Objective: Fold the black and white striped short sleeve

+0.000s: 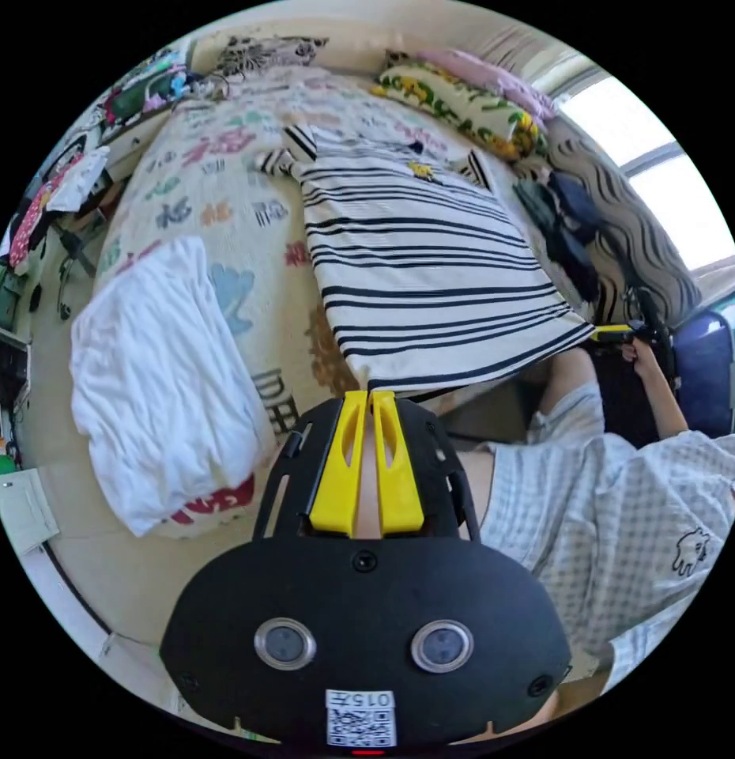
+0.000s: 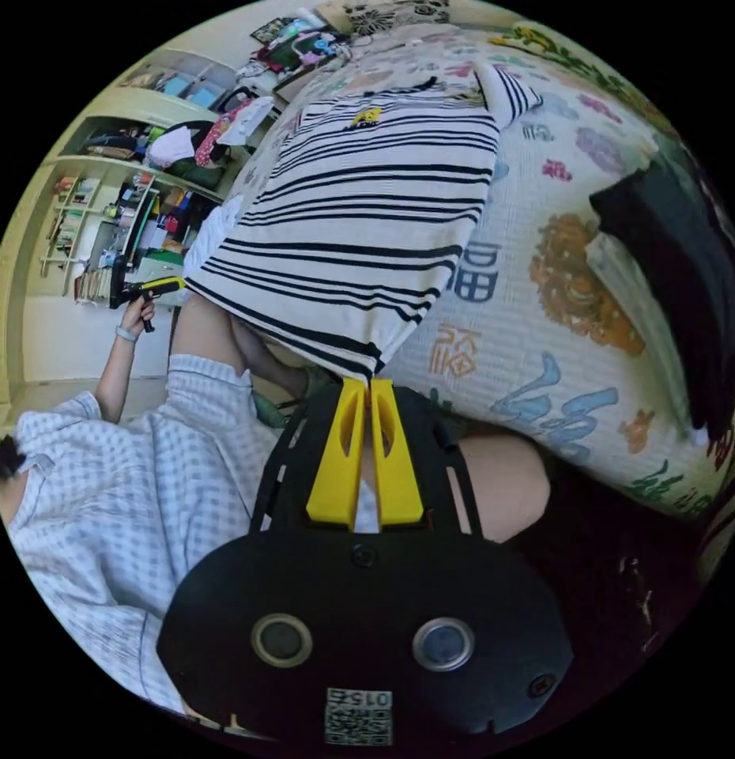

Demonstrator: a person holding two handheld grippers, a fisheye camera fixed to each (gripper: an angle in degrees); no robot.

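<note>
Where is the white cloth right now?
In the left gripper view, the white cloth lies on the patterned bedspread near the bed's edge, apart from the striped shirt, on the side away from the pillows.

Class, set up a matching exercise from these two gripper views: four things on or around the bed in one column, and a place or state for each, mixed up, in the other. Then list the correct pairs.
Things:
1. striped shirt
2. white cloth
3. floral pillow
4. left gripper

Places or states:
A. piled near the bed's edge, beside the shirt
B. at the head of the bed, past the shirt's collar
C. shut on a bottom corner of the shirt
D. spread flat on the bed, hem lifted at both corners

Pairs: 1-D, 2-A, 3-B, 4-C
</note>
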